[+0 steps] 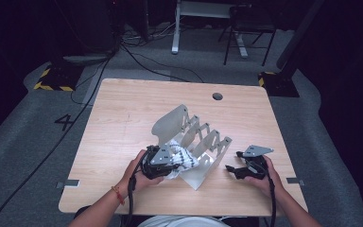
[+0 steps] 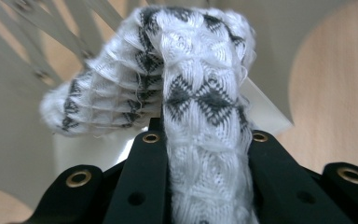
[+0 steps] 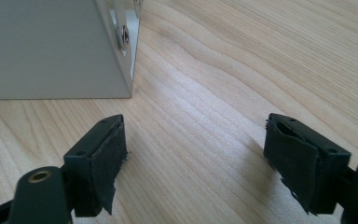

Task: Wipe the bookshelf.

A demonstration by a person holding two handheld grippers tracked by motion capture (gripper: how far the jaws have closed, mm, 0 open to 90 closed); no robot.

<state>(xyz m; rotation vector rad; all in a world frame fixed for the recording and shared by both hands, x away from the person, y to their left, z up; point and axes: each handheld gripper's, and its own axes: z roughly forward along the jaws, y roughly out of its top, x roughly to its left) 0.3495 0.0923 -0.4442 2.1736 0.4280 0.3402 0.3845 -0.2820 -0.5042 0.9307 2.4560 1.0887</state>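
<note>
Left hand-held gripper (image 2: 205, 154) around white knitted sock (image 2: 186, 88), black diamond pattern.

High cam overhead; 2 tongs cams close-up.

white sock (image 2: 186, 93) with black diamonds, grey rack (image 1: 189, 130), black grippers.

On the table (image 1: 123, 118), a metal rack (image 1: 196, 142) stands a little right of the middle, nearer to the near edge. A knitted cloth (image 1: 183, 158) lies at the near left end of the rack, partly inside it. The left gripper (image 1: 163, 163) is just left of the rack and touches the cloth. The right gripper (image 1: 236, 165) rests near the rack, on its right side. A round hole (image 1: 217, 96) is in the table at the far side, behind the rack.
</note>
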